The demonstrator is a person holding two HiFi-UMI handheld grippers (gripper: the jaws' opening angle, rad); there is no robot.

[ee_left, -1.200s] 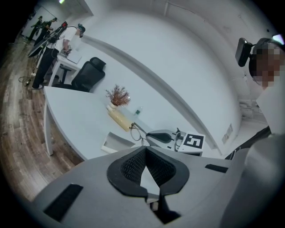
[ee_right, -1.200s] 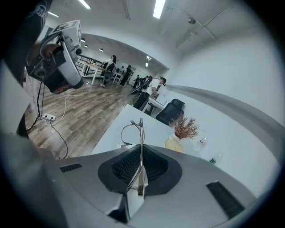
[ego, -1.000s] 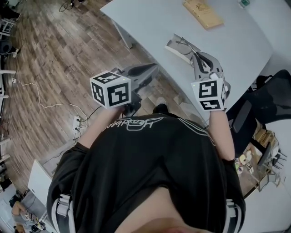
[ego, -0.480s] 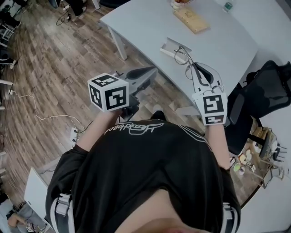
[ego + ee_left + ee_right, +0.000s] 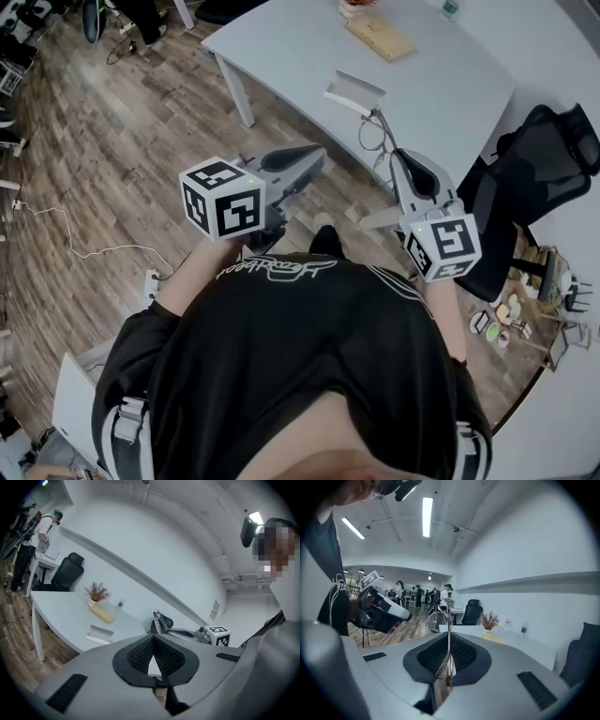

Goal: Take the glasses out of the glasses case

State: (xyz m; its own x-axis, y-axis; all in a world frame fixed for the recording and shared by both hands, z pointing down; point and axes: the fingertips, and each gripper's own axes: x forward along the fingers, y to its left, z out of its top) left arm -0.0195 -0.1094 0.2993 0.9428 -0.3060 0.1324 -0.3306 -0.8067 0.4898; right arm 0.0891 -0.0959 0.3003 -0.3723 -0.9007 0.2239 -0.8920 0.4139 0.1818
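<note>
The white glasses case (image 5: 353, 92) lies open near the front edge of the grey table (image 5: 441, 94); it also shows in the left gripper view (image 5: 99, 633). My right gripper (image 5: 398, 161) is shut on one temple arm of the thin wire-framed glasses (image 5: 373, 141), holding them in the air just off the table's edge, apart from the case. In the right gripper view the arm runs up between the pads (image 5: 436, 656) to the lenses (image 5: 437, 618). My left gripper (image 5: 314, 155) hovers over the floor, left of the table, shut and holding nothing (image 5: 153, 639).
A wooden box (image 5: 380, 36) and a small dried plant (image 5: 97, 592) stand further back on the table. A black office chair (image 5: 544, 159) sits at the right. Wooden floor (image 5: 122, 141) spreads to the left, with a cable on it.
The right gripper has drawn the glasses back from above the case, past the table edge toward the person. The left gripper has barely moved.
</note>
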